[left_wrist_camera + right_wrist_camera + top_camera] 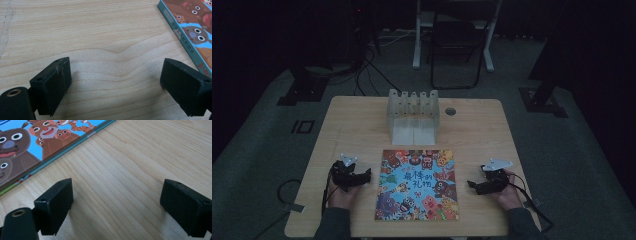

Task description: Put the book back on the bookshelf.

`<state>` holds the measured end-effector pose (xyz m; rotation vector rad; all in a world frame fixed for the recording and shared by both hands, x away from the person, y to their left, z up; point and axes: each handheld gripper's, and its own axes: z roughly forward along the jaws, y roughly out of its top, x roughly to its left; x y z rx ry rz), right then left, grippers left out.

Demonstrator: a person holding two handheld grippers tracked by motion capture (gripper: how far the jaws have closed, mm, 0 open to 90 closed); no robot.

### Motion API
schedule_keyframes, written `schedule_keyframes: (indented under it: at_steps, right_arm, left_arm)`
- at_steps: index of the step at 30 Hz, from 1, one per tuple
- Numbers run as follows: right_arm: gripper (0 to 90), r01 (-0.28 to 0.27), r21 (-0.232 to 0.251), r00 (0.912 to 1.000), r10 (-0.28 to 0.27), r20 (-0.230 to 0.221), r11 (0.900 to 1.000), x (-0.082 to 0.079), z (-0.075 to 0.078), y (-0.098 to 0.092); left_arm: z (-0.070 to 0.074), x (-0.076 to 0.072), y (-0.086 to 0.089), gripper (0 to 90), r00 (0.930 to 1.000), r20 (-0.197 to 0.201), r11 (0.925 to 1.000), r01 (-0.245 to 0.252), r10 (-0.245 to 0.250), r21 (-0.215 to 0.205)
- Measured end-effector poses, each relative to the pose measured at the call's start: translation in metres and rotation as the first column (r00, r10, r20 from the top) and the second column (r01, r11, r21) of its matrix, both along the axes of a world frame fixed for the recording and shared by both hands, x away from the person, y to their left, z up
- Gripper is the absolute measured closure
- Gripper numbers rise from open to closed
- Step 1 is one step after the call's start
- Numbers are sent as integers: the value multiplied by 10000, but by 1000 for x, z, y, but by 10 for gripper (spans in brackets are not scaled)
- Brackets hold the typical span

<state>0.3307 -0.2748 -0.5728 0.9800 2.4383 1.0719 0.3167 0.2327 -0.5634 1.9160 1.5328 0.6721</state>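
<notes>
A colourful picture book (417, 185) with cartoon animals on its cover lies flat on the wooden table (357, 125), near the front edge. My left gripper (368, 175) rests on the table just left of the book, jaws wide apart with bare wood between them. In the left gripper view the left gripper (115, 82) is open and the picture book's edge (190, 27) runs along the upper right. My right gripper (470, 185) sits to the right of the book, also open. Over the right gripper (116, 202), the picture book's cover (32, 140) lies at the upper left.
A translucent white rack (413, 114) with several upright dividers stands at the middle back of the table. A round cable hole (450, 111) is beside it. Behind the table, on the dark floor, are a black folding chair (457, 45) and cables.
</notes>
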Motion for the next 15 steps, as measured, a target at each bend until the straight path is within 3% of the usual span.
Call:
schedule_keyframes:
  at_steps: [15]
  right_arm:
    - [142,162,13,9998,-162,106,9999,-2,1,0]
  left_arm:
    - [0,0,0,101,10000,-13,10000,-5,5,9]
